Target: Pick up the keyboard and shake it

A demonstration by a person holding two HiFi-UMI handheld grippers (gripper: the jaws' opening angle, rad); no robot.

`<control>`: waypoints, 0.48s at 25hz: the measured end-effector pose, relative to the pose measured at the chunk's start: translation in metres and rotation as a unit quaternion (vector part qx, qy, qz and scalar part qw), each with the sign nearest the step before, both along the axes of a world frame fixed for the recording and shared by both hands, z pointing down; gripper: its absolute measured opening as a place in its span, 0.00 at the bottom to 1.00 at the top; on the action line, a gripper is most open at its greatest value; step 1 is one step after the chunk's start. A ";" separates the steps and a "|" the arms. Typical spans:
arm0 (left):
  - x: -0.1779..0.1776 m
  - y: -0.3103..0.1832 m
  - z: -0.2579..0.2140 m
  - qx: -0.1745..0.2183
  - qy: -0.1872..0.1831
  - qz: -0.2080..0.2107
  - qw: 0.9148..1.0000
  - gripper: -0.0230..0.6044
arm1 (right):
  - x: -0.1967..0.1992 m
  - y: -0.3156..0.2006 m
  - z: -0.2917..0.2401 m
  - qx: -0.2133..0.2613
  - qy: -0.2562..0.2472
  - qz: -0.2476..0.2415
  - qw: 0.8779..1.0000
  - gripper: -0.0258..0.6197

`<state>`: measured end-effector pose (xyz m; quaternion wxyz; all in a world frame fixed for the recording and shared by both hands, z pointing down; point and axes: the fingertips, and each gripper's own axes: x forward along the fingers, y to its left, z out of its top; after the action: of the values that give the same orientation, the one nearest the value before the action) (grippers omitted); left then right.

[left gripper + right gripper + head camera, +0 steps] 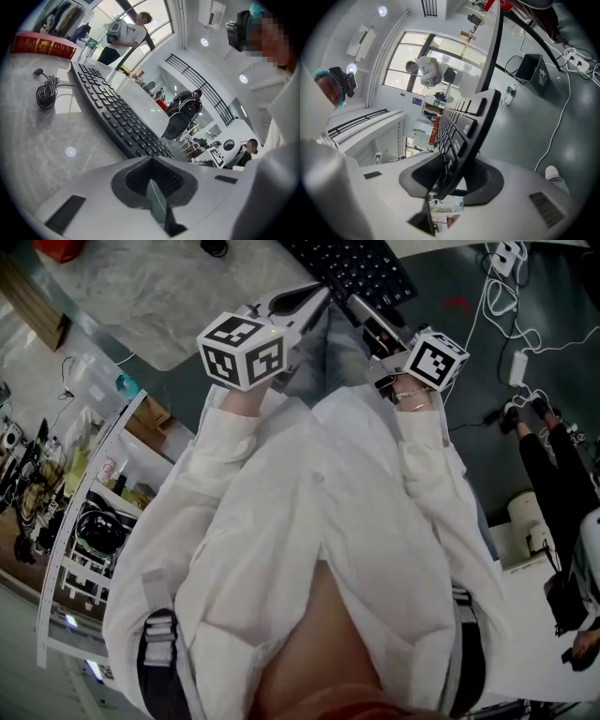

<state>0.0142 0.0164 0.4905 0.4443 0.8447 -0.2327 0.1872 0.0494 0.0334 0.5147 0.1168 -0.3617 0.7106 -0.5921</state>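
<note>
A white shirt, worn by the person who holds the tools, fills the nearest part of the head view, and both sleeves reach up the picture. The black keyboard is seen at the top of that view. Its far part is over the grey marbled tabletop and its near end is past the tabletop's edge, above the dark floor. That near end is clamped by the right hand-held gripper. In the right gripper view the keyboard is seen steeply tilted, and its corner is pinched between the two jaws of the right hand-held gripper. Whether the far end rests on the tabletop cannot be told.

The left hand-held gripper is held near the keyboard's near end. In the left gripper view its jaws are drawn together with nothing between them, and the keyboard is seen beyond the left hand-held gripper, running away across the tabletop.

A coiled black cable lies on the tabletop to the keyboard's left, apart from it, and a red book is set at the far edge. White cables are strewn on the floor at the head view's right. A second person's black-clad legs are seen below them. Cluttered shelves stand at the left.
</note>
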 end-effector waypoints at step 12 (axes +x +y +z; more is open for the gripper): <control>-0.005 0.001 0.006 -0.002 -0.010 -0.006 1.000 0.06 | 0.001 0.000 -0.004 0.045 -0.022 0.021 0.999 0.24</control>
<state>0.0093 0.0171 0.4961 0.4451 0.8401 -0.2422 0.1936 0.0501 0.0335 0.5109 0.1606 -0.3577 0.7260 -0.5649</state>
